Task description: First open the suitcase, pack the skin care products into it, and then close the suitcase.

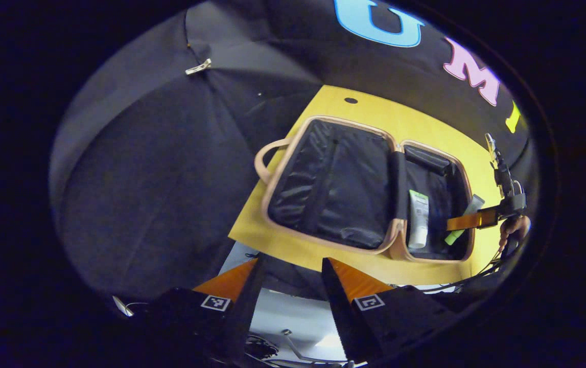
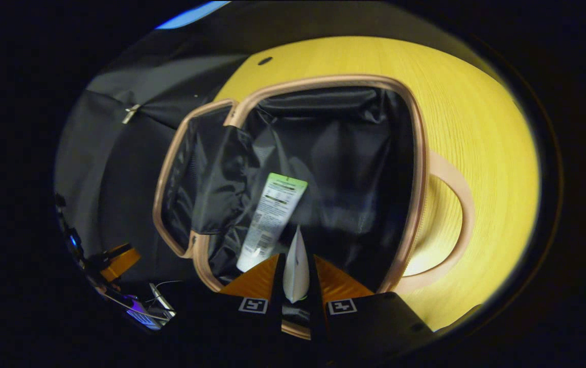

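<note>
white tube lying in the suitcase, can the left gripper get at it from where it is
Probably yes: the suitcase lies open, nothing covers the white tube, and the left gripper is open and empty, though it hangs off the table's near edge.

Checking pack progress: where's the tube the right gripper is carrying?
The green-capped tube is clamped in the right gripper, over the open suitcase, beside the white tube lying inside.

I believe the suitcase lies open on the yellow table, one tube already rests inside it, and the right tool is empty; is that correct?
Not quite: the right tool is not empty. The right gripper view shows it shut on a pale tube over the open suitcase. The yellow table and the white tube already inside are as you say.
</note>
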Demonstrator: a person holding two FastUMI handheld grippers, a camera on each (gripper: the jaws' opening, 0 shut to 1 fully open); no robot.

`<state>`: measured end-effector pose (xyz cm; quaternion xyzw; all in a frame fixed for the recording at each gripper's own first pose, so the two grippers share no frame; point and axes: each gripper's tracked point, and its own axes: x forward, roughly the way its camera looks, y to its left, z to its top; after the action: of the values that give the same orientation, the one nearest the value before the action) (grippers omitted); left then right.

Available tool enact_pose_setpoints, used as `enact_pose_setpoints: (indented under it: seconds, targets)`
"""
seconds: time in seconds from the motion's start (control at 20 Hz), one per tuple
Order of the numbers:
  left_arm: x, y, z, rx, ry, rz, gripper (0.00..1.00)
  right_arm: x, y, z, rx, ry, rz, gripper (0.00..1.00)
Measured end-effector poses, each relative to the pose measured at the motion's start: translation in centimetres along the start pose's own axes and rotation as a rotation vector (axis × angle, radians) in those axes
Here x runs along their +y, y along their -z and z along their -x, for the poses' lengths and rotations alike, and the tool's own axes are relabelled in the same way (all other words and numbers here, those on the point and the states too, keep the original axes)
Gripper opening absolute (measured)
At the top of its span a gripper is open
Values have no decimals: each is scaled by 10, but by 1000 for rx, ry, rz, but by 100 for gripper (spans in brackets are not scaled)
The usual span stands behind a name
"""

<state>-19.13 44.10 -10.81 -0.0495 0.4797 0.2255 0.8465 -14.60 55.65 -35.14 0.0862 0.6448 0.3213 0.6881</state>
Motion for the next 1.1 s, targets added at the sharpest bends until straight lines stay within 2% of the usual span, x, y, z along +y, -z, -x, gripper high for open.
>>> enact_pose_setpoints:
  seconds: [0.05,0.1,0.15,0.2,0.3,0.45,0.6,0.7,0.75,0.95,1.1]
  targets:
    - [16,3,4,3,-29,1,73,-3,1,6,4,11,-29,22]
    - [33,0,7,1,-62,-5,73,4,-4,0,-1,-15,-61,25]
    - [50,-2,2,-14,-100,-14,73,13,-8,5,-12,-56,-77,69]
    - [67,-12,-3,-36,-132,-8,74,20,-14,12,-36,-81,-69,76]
    - [75,-36,-7,-75,-112,48,74,20,-28,40,-140,-94,37,98]
    - [74,-87,-22,-126,-57,160,75,21,-44,96,-298,-123,165,98]
    - [71,-131,-55,-114,3,261,77,-7,-52,140,-414,-102,183,98]
    - [52,-159,-76,-83,37,245,88,-39,-54,163,-459,-64,138,97]
    - [47,-170,-90,-68,28,215,95,-54,-54,171,-471,-47,108,98]
    - [45,-176,-139,23,-29,181,96,-110,-40,195,-516,6,-50,97]
    - [51,-167,-172,111,-44,180,96,-149,-18,208,-518,68,-111,98]
